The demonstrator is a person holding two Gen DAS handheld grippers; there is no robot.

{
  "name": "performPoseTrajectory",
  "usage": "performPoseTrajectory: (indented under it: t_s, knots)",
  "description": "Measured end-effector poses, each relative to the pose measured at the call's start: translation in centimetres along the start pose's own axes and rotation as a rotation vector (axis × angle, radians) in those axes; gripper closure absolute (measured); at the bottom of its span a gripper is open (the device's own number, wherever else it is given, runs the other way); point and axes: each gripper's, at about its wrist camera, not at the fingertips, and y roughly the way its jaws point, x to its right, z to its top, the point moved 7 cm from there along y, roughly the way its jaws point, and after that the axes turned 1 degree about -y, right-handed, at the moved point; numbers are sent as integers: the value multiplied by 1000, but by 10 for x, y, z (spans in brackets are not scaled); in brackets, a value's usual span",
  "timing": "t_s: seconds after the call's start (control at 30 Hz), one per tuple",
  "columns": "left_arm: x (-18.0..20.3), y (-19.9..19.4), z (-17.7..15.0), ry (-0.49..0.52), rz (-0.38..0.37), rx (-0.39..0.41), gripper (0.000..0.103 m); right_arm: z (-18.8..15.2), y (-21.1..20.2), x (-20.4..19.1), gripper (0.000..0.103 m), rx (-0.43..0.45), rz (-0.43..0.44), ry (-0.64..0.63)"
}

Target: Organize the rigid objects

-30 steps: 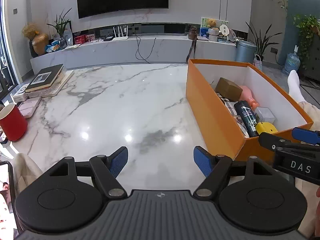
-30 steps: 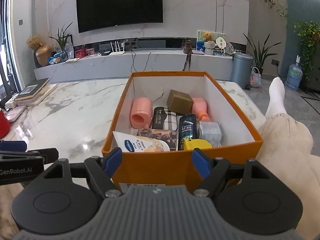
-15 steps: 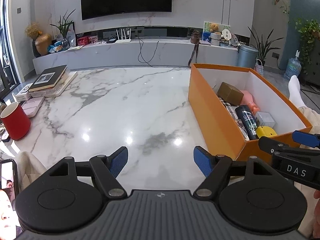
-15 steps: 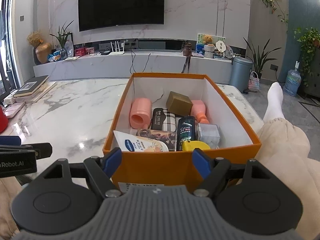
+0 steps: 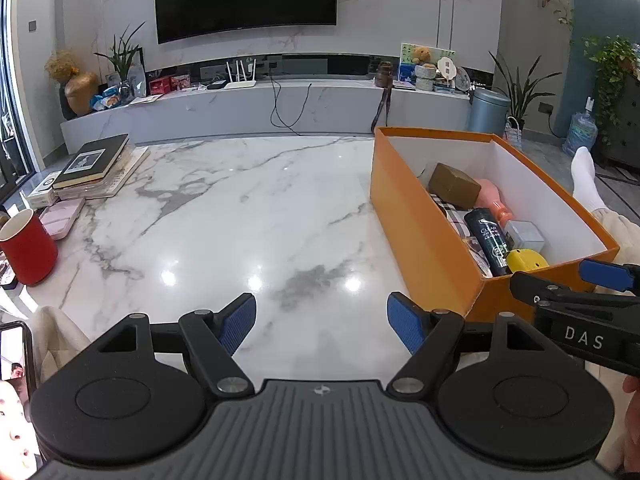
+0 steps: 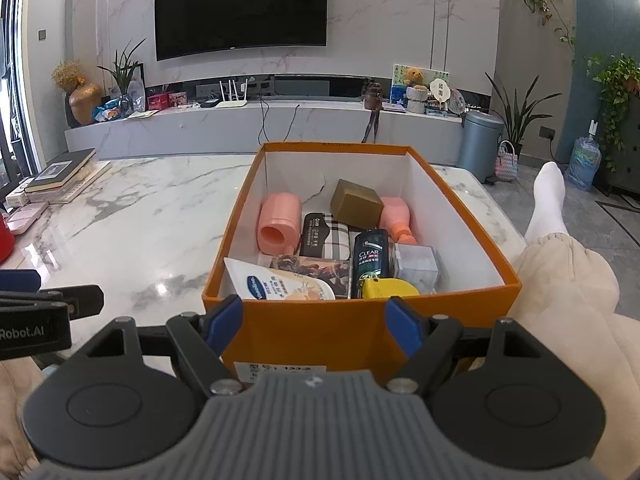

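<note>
An orange cardboard box (image 6: 304, 332) stands on the marble table (image 5: 248, 216) and holds several items: a pink cup (image 6: 279, 229), a brown box (image 6: 356, 203), a pink bottle (image 6: 395, 216), a dark shampoo bottle (image 6: 370, 260), a white tube (image 6: 276, 282), a yellow object (image 6: 390, 289) and a small grey box (image 6: 416, 265). My right gripper (image 6: 314, 326) stands open in front of the box's near wall, nothing between its fingers. My left gripper (image 5: 322, 322) stands open over bare marble, left of the box (image 5: 420, 232).
A red mug (image 5: 26, 246), a pink case (image 5: 62, 220) and stacked books (image 5: 94, 162) sit at the table's left edge. A phone (image 5: 14, 354) lies at the near left. A person's leg in a white sock (image 6: 550, 208) is right of the box.
Both views have shifted slightly, showing a little more of the room above. Neither gripper has changed its opening, and the items in the box lie as before.
</note>
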Motion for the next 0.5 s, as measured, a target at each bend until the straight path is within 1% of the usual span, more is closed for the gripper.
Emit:
performPoseTrajectory:
  t_s: [0.5]
  knots:
    - [1, -1, 0, 2, 0, 4, 15, 0, 0, 0, 25, -3, -1, 0]
